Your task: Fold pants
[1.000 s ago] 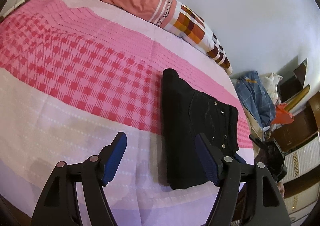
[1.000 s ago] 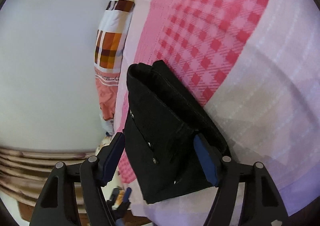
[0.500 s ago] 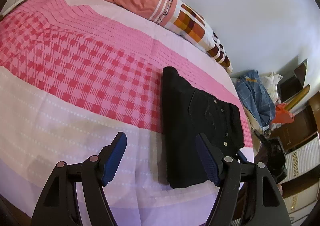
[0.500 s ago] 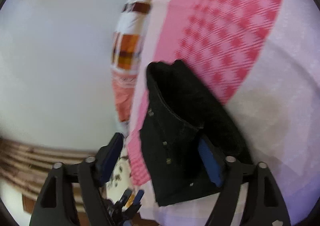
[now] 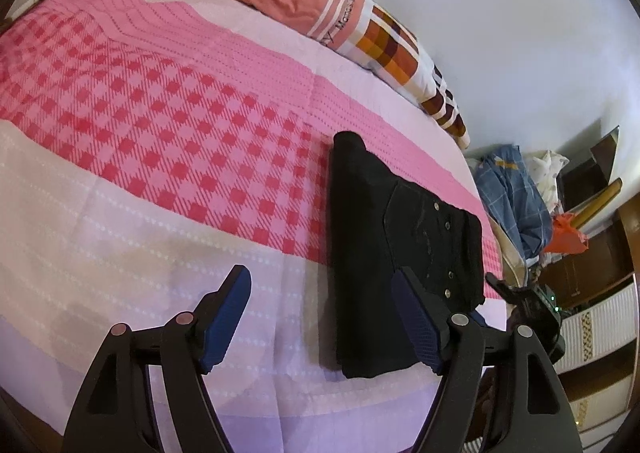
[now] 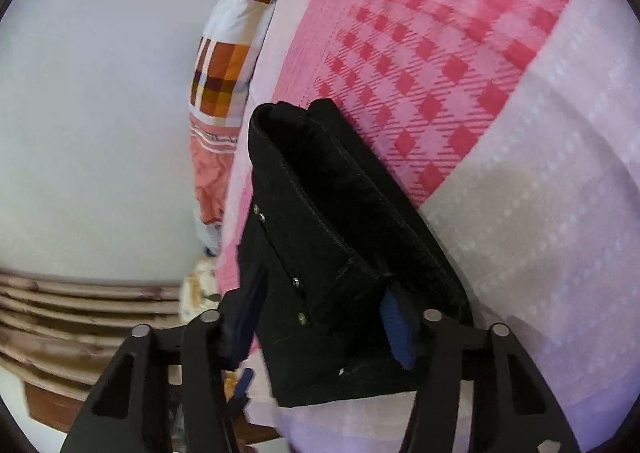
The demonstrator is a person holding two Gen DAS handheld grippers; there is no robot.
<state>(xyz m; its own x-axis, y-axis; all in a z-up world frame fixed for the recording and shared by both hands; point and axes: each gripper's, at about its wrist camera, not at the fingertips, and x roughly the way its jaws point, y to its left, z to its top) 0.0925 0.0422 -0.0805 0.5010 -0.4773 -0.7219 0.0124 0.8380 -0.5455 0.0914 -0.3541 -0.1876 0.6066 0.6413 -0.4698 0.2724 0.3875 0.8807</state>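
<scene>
Black pants [image 5: 368,233] lie folded into a narrow stack near the right edge of a pink checked bedsheet [image 5: 160,133]. My left gripper [image 5: 322,273] stands open just short of the stack. Its jaws are widening slightly and only sheet lies between them, while its right finger [image 5: 416,317] overlaps the stack's near corner. In the right wrist view the pants [image 6: 328,213] run away from the camera. My right gripper [image 6: 320,297] is closing across the stack's near end, with both blue pads against the black fabric.
A rolled quilt [image 5: 300,1] in orange, white and brown checks lies along the white wall at the far side of the bed. Beyond the bed's right edge are a heap of blue clothes [image 5: 516,193] and wooden furniture [image 5: 592,253].
The right gripper's jaws have narrowed onto the near end of the pants and the view has rolled a little. The left gripper and the pants stay where they were.
</scene>
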